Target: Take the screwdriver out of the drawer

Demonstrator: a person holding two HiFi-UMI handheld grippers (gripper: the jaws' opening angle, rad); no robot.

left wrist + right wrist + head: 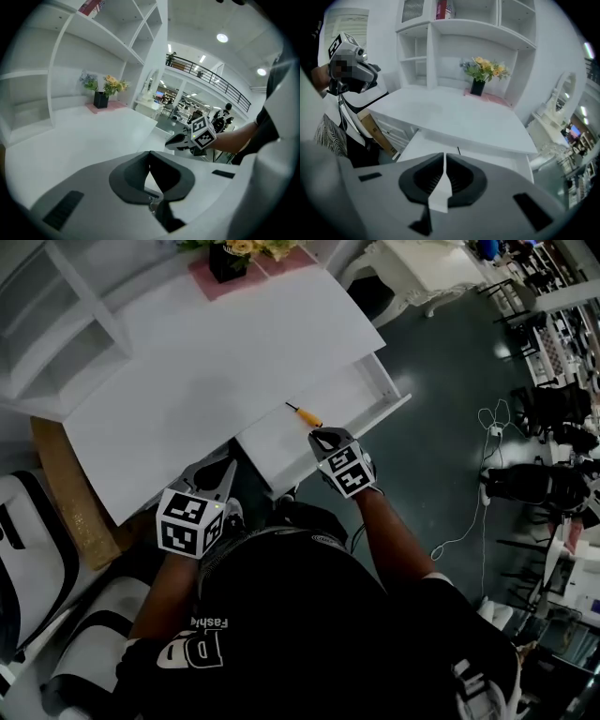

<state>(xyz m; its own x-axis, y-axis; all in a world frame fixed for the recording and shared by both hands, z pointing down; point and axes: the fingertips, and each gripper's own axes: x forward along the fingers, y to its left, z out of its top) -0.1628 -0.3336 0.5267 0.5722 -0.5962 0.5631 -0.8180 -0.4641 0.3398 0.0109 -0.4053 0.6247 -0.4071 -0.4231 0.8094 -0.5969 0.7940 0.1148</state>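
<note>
Right gripper (319,435) tilted down beside screwdriver (306,415) in drawer (367,395), fingers (423,180) slightly apart, left gripper (228,466) fingers closed

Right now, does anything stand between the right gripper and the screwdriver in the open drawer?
Nothing visible does. The screwdriver lies bare in the drawer, just ahead of the right gripper; only its tip is near the edge of the desk.

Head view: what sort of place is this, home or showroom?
Probably a furniture showroom or big hall, not a home: white desk, another ornate white table nearby, and a railed mezzanine under ceiling lights.
</note>
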